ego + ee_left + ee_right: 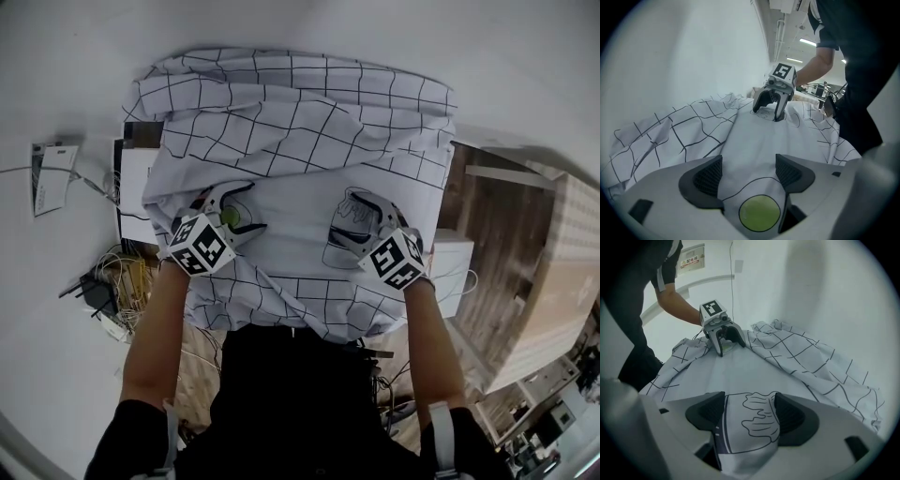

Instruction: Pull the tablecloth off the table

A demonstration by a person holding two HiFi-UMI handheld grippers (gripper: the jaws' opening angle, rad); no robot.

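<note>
Tablecloth (300,112) bunched mid-frame. I see folds loose between the spread jaws of left gripper (257,208) and right gripper (337,225). Both angled downward, forearms reaching up from bottom.

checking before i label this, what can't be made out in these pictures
Tabletop: every view, covered by the tablecloth.
Tablecloth's near hem: head view, partly behind the person's shirt.
Wall sign: right gripper view, print too small.
White sheet at left: head view, print too small to read.
Cables: head view, tangled, ends too small to trace.
</note>
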